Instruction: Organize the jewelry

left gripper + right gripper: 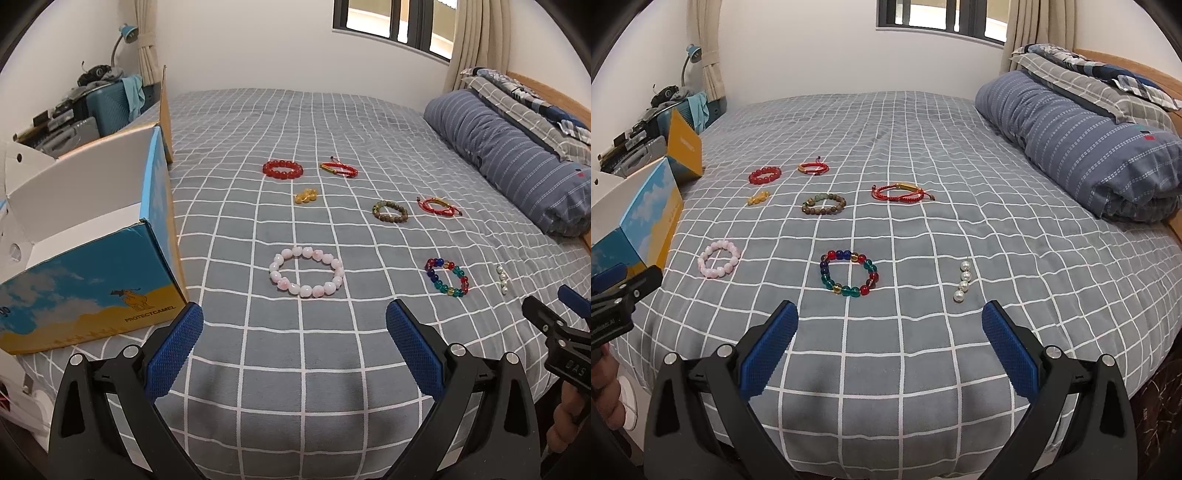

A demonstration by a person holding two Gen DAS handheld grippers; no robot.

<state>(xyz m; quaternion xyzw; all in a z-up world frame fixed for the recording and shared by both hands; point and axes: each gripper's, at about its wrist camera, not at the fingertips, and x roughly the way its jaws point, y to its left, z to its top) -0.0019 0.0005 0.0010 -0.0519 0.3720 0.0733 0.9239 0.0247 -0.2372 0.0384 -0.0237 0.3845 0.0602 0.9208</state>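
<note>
Several pieces of jewelry lie on the grey checked bed [295, 369]. A pink bead bracelet [306, 272] lies just beyond my open, empty left gripper [294, 325]. A multicolour bead bracelet [848, 274] and a pearl strand [962, 280] lie just beyond my open, empty right gripper [890, 325]. Farther back lie a red bead bracelet [282, 169], a yellow charm [306, 194], a brown bead bracelet [390, 212] and two red cord bracelets [338, 169] [439, 206]. An open blue-and-yellow cardboard box [92, 280] stands at the bed's left edge.
A rolled blue striped duvet [1089, 147] and pillows [1089, 77] lie along the right side by the wooden headboard. A cluttered desk with a lamp [123, 40] stands beyond the box. The bed's front edge is right under both grippers.
</note>
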